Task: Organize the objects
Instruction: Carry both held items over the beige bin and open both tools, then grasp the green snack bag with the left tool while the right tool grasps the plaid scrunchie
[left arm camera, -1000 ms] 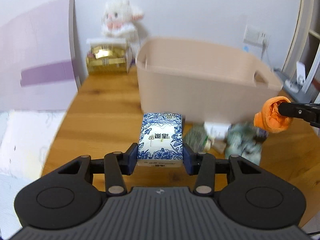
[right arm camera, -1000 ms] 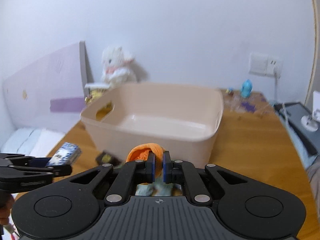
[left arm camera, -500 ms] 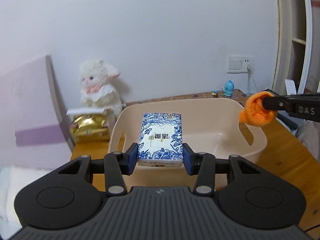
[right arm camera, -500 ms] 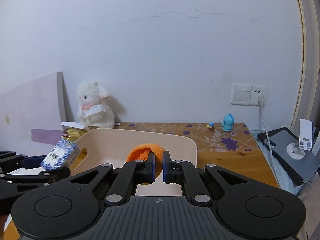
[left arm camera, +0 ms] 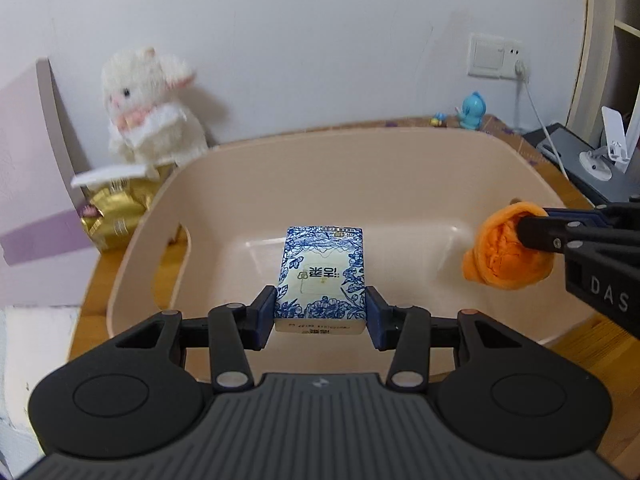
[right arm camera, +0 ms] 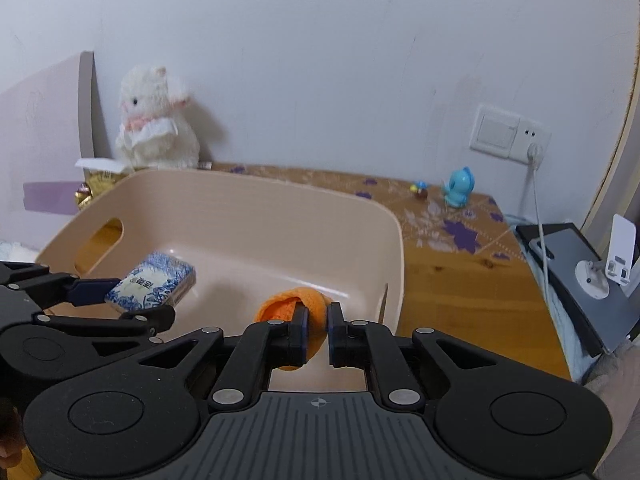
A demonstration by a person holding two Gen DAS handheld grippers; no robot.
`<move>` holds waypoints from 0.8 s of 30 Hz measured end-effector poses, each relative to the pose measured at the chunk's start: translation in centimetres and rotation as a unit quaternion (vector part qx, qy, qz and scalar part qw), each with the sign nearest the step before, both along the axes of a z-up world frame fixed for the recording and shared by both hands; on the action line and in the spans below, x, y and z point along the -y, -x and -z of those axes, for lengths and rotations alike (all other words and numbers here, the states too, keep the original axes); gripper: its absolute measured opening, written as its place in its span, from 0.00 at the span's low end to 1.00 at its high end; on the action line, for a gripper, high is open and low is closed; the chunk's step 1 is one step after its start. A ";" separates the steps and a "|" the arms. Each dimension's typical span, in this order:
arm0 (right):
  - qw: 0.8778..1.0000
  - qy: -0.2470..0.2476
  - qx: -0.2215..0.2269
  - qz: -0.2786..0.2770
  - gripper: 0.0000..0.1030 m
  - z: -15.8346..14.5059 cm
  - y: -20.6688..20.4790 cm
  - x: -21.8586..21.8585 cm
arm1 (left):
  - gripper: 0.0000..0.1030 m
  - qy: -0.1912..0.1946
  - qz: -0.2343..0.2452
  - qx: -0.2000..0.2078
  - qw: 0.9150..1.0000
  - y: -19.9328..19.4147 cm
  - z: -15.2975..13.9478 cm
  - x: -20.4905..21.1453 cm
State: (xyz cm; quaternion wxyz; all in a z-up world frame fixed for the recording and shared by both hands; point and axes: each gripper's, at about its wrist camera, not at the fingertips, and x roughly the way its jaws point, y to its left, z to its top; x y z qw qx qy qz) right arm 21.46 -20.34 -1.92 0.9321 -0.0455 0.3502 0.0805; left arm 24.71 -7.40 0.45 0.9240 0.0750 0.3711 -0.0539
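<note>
My left gripper (left arm camera: 321, 312) is shut on a blue-and-white patterned tissue pack (left arm camera: 322, 276) and holds it above the inside of a beige plastic bin (left arm camera: 360, 160). My right gripper (right arm camera: 316, 330) is shut on an orange cloth item (right arm camera: 296, 308) and holds it over the bin's (right arm camera: 248, 196) right side. In the left wrist view the orange item (left arm camera: 504, 252) hangs at the right, over the bin. In the right wrist view the tissue pack (right arm camera: 154, 282) and left gripper (right arm camera: 128, 300) show at the left, over the bin. The bin's floor looks bare.
A white plush lamb (left arm camera: 148, 108) and a gold packet (left arm camera: 116, 212) sit behind the bin's left corner on the wooden table (right arm camera: 460, 280). A small blue toy (right arm camera: 458, 186) stands near the wall. A tablet and white stand (right arm camera: 592, 276) lie at right. A lilac board (left arm camera: 28, 184) stands left.
Both grippers have moved up from the table in front of the bin to over its inside, each still holding its object. The loose items in front of the bin are out of view.
</note>
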 end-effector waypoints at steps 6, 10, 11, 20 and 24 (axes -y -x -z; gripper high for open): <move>1.000 -0.009 0.005 0.002 0.56 -0.4 0.8 0.5 | 0.54 -0.003 0.007 0.011 1.000 1.0 -0.4 -0.7; 1.000 -0.016 0.025 0.004 0.73 -1.9 2.2 1.2 | 0.77 -0.004 0.005 0.039 0.999 2.3 -1.8 -1.2; 0.999 -0.020 0.029 0.005 0.77 -2.3 2.6 1.4 | 0.78 -0.006 0.005 0.043 0.999 2.6 -2.2 -1.3; 0.998 -0.024 0.060 -0.009 1.00 -4.2 7.6 3.3 | 0.89 -0.007 0.002 0.076 0.997 7.4 -4.2 -3.3; 0.999 -0.024 0.040 -0.015 1.00 -3.0 8.8 3.8 | 0.93 0.000 -0.001 0.068 0.998 9.0 -3.3 -4.3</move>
